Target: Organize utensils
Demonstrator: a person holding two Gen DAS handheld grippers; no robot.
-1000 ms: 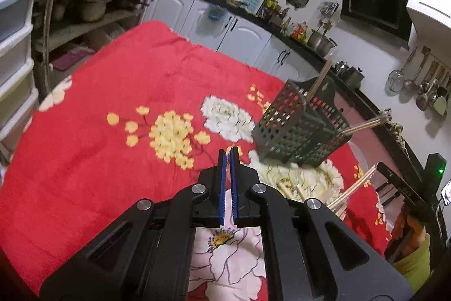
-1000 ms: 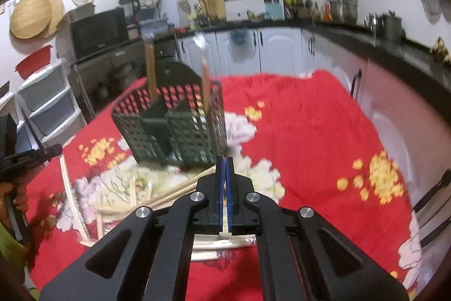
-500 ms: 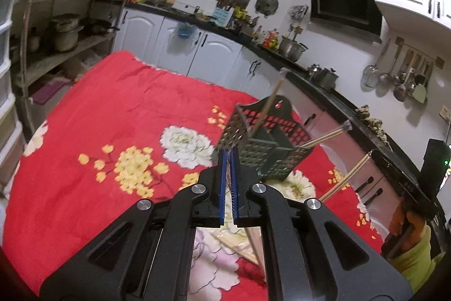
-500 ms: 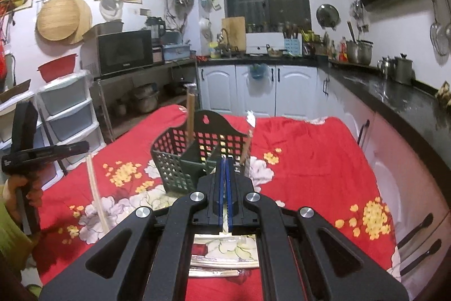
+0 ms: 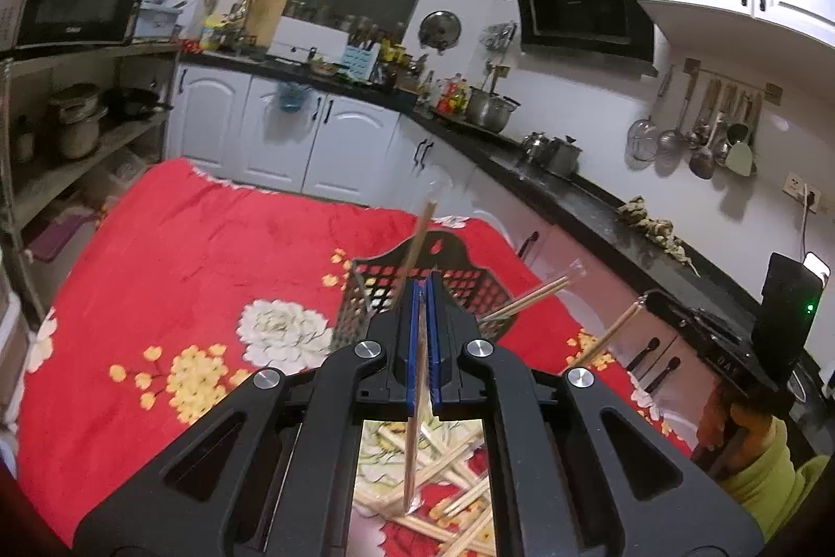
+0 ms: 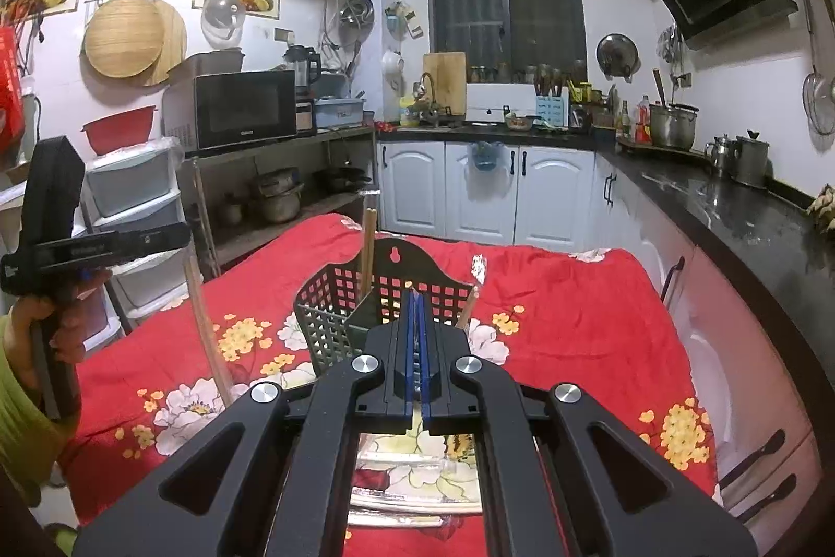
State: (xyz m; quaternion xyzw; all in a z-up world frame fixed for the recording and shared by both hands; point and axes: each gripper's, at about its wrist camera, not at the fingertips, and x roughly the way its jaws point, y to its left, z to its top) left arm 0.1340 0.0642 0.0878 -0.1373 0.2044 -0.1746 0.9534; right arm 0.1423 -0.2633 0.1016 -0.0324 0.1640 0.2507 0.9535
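Observation:
A dark perforated utensil basket [image 5: 469, 291] [image 6: 334, 311] stands on the red flowered cloth [image 5: 209, 254]. One chopstick [image 6: 368, 244] stands upright in it and another [image 6: 472, 301] leans out. My left gripper [image 5: 425, 283] [image 6: 182, 236] is shut on a wrapped chopstick [image 5: 412, 452] [image 6: 209, 332] that hangs down from its jaws. My right gripper [image 6: 416, 293] [image 5: 647, 298] is shut on a chopstick [image 5: 605, 338] that slants down toward the cloth. Both grippers hover on the near side of the basket. Several loose chopsticks [image 5: 459, 494] [image 6: 417, 468] lie on the cloth beneath them.
A black counter [image 6: 730, 212] with pots runs along the right side of the table. White cabinets [image 6: 469, 191] stand at the back, and a shelf with a microwave [image 6: 245, 108] and plastic drawers [image 6: 130, 186] stands at the left. A green-sleeved hand [image 6: 31, 322] holds the left gripper.
Both grippers have risen from the pile and tilted up, each still shut, with a chopstick hanging from its jaws. The basket now sits lower and farther in both views.

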